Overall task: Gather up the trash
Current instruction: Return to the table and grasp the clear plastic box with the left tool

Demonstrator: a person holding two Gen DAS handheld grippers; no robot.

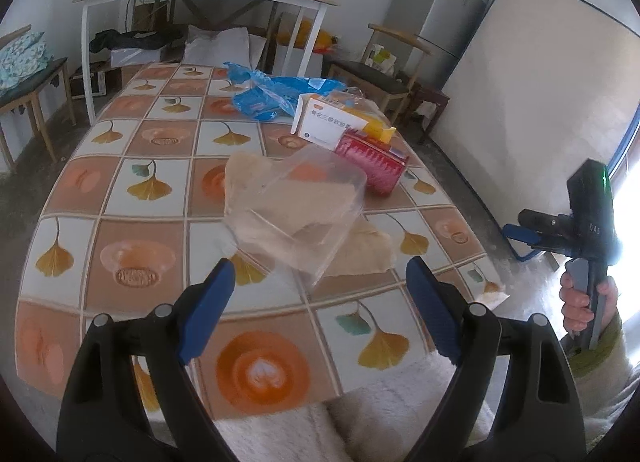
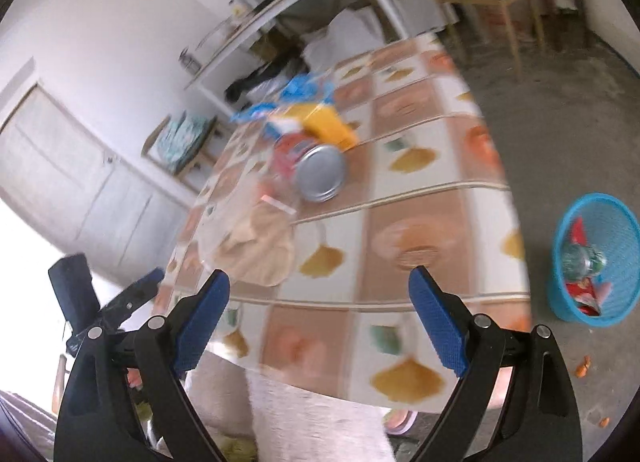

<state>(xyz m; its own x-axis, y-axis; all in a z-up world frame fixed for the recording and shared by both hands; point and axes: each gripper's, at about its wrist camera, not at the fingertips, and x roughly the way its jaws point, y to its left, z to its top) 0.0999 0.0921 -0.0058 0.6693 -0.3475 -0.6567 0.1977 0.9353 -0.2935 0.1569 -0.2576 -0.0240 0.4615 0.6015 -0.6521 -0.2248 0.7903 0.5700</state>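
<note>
Both the left gripper and right gripper are held wide and empty above the table, where a clear box lies near a red carton, and a blue basket stands on the floor.

**Hidden, cropped, blurred**

Right wrist view smeared by motion: red can, yellow pack, blue wrapper w/o readable detail. Print on white box too small to read. Brown paper partly covered by clear plastic tub. Blue basket contents unclear. Both claw handles cropped at bottom edge.
</note>
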